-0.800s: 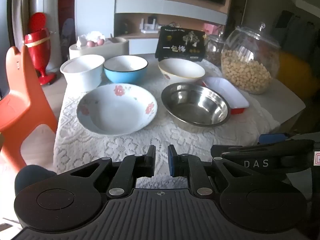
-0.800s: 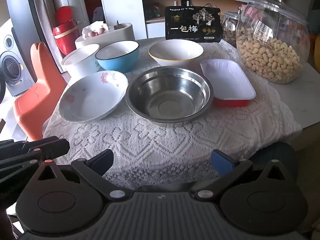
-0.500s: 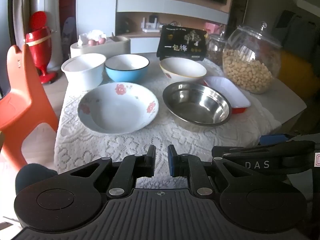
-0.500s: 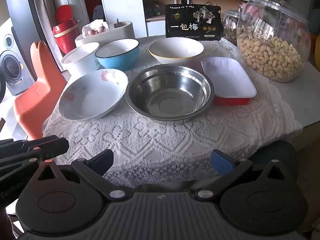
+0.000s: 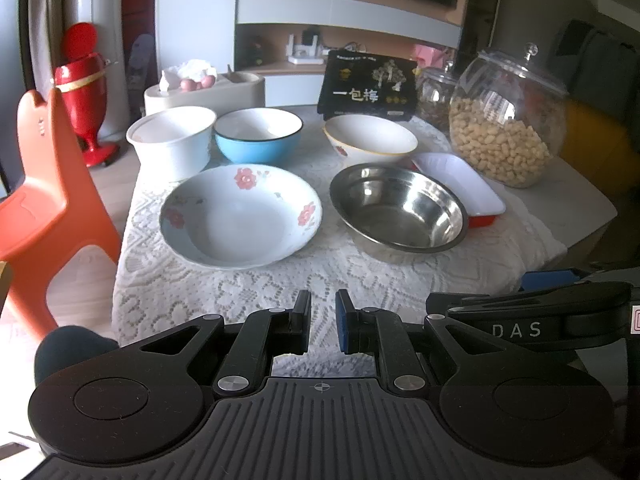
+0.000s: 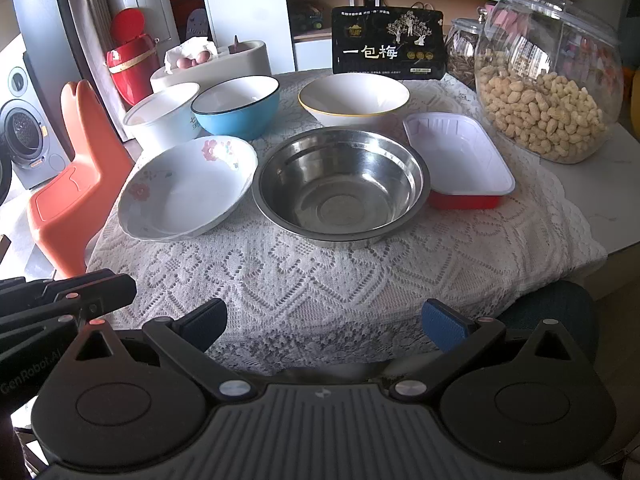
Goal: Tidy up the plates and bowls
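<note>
On a lace-covered table stand a flowered deep plate (image 5: 240, 216) (image 6: 188, 188), a steel bowl (image 5: 398, 212) (image 6: 340, 188), a white tub bowl (image 5: 172, 140) (image 6: 160, 116), a blue bowl (image 5: 258, 134) (image 6: 236, 106), a yellow-rimmed white bowl (image 5: 370, 138) (image 6: 354, 98) and a red tray with white lining (image 5: 460, 180) (image 6: 458, 160). My left gripper (image 5: 322, 326) hangs before the table's near edge, nearly shut and empty. My right gripper (image 6: 324, 322) is wide open and empty, in front of the steel bowl.
A big glass jar of peanuts (image 5: 506, 120) (image 6: 548, 76) stands at the right, a smaller jar (image 6: 464, 54) and a black box (image 6: 388, 46) behind the bowls. An orange child's chair (image 5: 44, 200) (image 6: 76, 180) stands left of the table. A beige holder with eggs (image 6: 212, 64) sits at the back left.
Both views have drifted slightly; the dishes sit a little lower and nearer in the frames. Nothing on the table has moved and neither gripper's opening has changed.
</note>
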Tool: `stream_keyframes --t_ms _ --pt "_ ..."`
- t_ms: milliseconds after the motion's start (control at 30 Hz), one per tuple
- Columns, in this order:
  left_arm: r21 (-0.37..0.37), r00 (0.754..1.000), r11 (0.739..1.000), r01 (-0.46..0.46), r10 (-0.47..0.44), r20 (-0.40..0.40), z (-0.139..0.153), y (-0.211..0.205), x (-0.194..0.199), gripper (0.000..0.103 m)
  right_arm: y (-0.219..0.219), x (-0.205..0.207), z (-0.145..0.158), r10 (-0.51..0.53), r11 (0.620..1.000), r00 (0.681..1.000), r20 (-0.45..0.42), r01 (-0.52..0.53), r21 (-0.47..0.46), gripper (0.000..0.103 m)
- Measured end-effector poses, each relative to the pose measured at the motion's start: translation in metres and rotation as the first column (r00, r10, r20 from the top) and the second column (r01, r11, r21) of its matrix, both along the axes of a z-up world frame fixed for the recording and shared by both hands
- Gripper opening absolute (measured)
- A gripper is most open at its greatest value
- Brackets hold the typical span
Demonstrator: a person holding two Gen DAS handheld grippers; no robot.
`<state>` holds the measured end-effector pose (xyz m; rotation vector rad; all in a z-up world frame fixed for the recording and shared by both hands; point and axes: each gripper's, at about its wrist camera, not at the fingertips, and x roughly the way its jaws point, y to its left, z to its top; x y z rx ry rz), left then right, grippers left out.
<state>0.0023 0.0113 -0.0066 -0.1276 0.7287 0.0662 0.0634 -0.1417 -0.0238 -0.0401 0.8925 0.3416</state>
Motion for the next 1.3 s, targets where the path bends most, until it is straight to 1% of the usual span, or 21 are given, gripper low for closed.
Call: stream_keyframes --t_ms 1300 --pt "0.012 1.000 1.000 -0.012 0.012 -0.006 0.0009 0.0020 -0.0027 0.016 0.0003 -0.0006 -0.0003 0.000 1.000 1.000 -0.006 0.000 -0.001 0.103"
